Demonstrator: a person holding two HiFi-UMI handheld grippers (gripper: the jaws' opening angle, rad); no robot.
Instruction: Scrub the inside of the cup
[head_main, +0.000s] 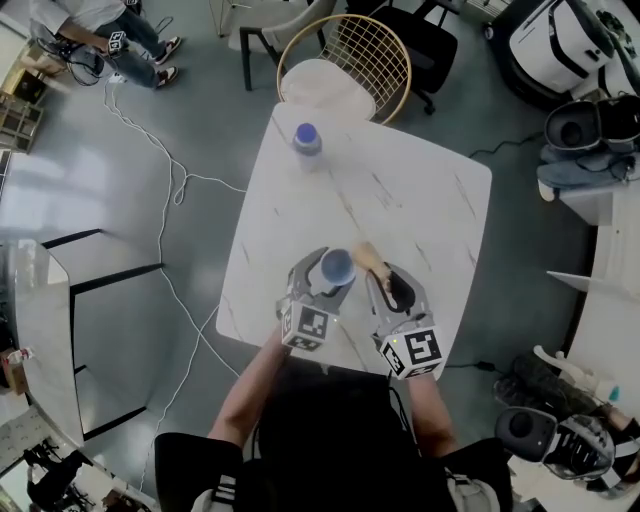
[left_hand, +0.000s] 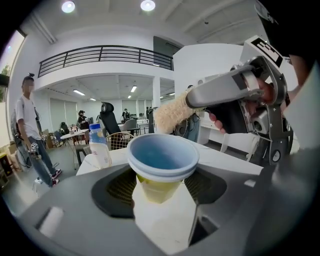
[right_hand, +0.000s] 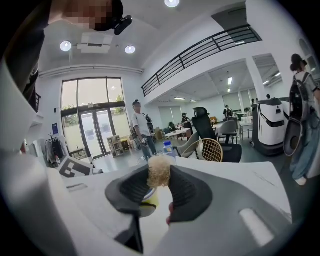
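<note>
Looking down, the head view shows the cup (head_main: 338, 265) over the bench (head_main: 420, 190), the brush (head_main: 366, 256) at its 3 o'clock. Left gripper view: the left hand-held gripper (left_hand: 161, 189) clasps the cup. Right gripper view: the right hand-held gripper (right_hand: 157, 187) pinches the brush.

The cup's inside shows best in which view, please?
Left gripper view: the cup is close, its blue inside facing the camera. Head view shows it small, from above; right gripper view mostly hides it behind the brush.

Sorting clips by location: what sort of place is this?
Likely a large open office or showroom hall: a balcony railing above, glass entrance doors, and a marble-look table with a wire-back chair.
</note>
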